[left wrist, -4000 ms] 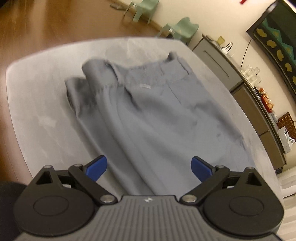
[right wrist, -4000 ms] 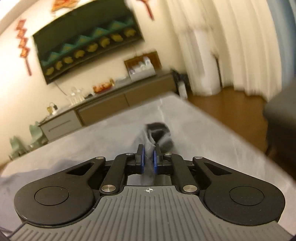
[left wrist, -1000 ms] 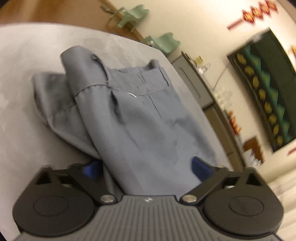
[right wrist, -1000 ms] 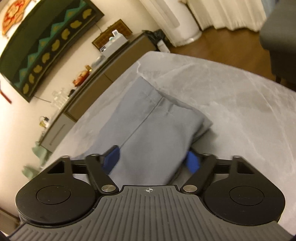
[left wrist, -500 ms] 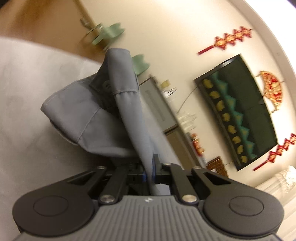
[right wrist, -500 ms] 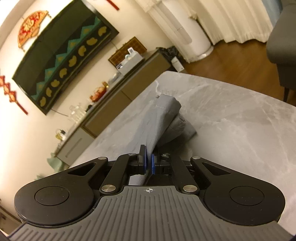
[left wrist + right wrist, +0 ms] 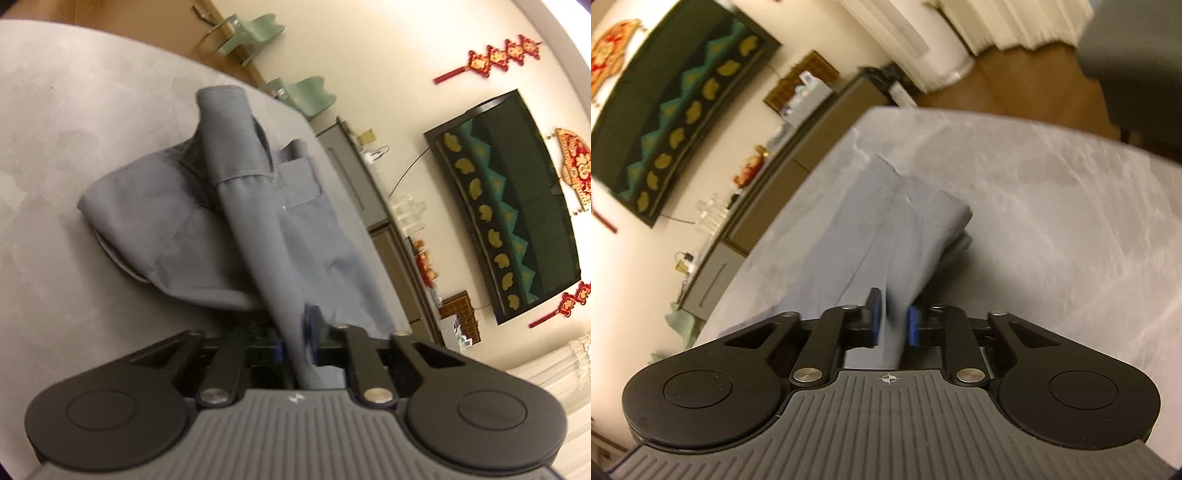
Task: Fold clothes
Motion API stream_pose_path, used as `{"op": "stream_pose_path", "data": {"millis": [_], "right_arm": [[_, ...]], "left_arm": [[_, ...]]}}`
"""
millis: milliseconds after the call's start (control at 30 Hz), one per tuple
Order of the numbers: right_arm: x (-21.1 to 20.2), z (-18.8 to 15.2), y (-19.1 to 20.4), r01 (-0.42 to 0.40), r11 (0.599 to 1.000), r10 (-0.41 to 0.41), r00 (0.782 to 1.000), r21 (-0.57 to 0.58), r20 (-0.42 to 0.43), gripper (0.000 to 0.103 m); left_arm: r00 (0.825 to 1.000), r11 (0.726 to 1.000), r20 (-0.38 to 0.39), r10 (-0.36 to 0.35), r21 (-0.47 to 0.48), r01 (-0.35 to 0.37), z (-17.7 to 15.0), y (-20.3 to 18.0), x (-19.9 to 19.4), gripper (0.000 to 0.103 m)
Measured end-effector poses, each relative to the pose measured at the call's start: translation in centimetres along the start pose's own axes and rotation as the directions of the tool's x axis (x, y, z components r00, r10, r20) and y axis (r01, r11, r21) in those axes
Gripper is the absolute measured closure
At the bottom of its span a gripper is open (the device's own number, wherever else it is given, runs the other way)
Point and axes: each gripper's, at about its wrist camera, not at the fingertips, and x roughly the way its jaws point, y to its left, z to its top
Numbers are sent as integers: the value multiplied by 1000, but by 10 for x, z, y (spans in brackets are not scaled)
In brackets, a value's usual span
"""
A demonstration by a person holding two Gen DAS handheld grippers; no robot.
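Lying on the grey marbled table (image 7: 1071,206), the grey trousers (image 7: 314,236) are partly folded, with the waistband and a back pocket showing in my left view and the folded leg end in my right view (image 7: 905,229). One band of the cloth rises off the heap toward my left gripper (image 7: 297,341), and I see its blue pads closed onto that fabric. My right gripper (image 7: 894,323) has its blue pads close together with a fold of the same trousers running between them; the cloth fills the gap, so I read it as pinched there.

Beyond the table edge, I see a long low sideboard (image 7: 812,136) against the cream wall, with glassware and small items on top. A dark wall panel with a teal zigzag and gold shapes (image 7: 509,206) hangs above it, flanked by red knot ornaments (image 7: 491,62). Two pale green chairs (image 7: 306,92) stand near the far corner, and white curtains (image 7: 997,22) fall to a wooden floor.
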Motion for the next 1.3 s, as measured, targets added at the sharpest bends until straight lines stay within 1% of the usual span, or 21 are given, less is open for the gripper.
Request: {"op": "stream_pose_path", "data": {"millis": [33,100,133,167,200,233,300,467,633,667,733,767,833,900,967,1000,1033,1067,1100,1167,1300], "right_arm": [[1,-1,-3,15,1000,-15,1000,14,-6,53],[1,-4,-5,43,999,-43,999,26,-2,51],[3,-6,-3,49,999,-49,999,16,-2,51],[8,-8,2,43,999,-43,999,-13,-11,51],[12,-11,7,36,998,-37,999,-43,-20,54],[17,-13,12,29,997,-31,999,-72,-29,74],[24,-17,20,-1,994,-4,999,-108,-49,100],[-29,-6,38,-148,978,159,985,-150,62,101],[-101,7,75,-238,932,282,950,-272,137,102],[-111,13,84,-242,925,294,944,-292,150,102],[-114,31,106,-227,922,285,946,-314,153,102],[-106,40,117,-215,922,270,953,-321,138,102],[-80,52,138,-173,927,215,972,-332,94,101],[-26,61,157,-105,937,118,993,-334,19,100],[39,64,173,-30,935,6,998,-355,-69,92],[73,62,175,20,929,-60,993,-369,-98,78],[103,61,174,55,926,-109,986,-372,-125,57],[135,61,170,78,925,-146,977,-373,-156,53],[159,61,166,108,921,-181,970,-373,-164,54],[163,61,158,137,922,-178,981,-362,-80,51],[119,42,139,115,902,-104,993,-416,50,49]], "left_arm": [[1000,1000,3,7,0,-7,0,0,-1,59],[1000,1000,4,11,9,-11,-1,-1,1,39],[1000,1000,0,8,18,-8,-2,-2,4,37],[1000,1000,-4,5,26,-5,-3,-3,6,39],[1000,999,-8,2,35,-1,-5,-4,9,59],[1000,999,-12,-1,43,2,-6,-5,12,88],[1000,998,-20,-8,60,9,-8,-7,18,93],[986,983,45,-162,90,157,5,-34,-30,96],[917,922,167,-362,209,326,46,-132,-106,97],[917,922,175,-358,222,318,59,-156,-106,97],[924,928,185,-335,236,289,87,-204,-101,96],[941,942,172,-292,224,251,102,-224,-84,96],[980,964,122,-160,231,129,127,-255,-28,94],[998,971,68,17,239,-32,145,-267,55,91],[975,928,-4,221,309,-209,150,-257,146,81],[943,891,-42,330,342,-297,152,-248,193,81],[900,844,-68,430,384,-374,150,-236,228,80],[877,828,-73,475,376,-416,145,-222,244,82],[858,817,-76,507,358,-452,140,-208,257,82],[890,839,-70,450,375,-394,129,-193,255,77],[927,822,-21,375,471,-321,106,-165,220,76]]}}
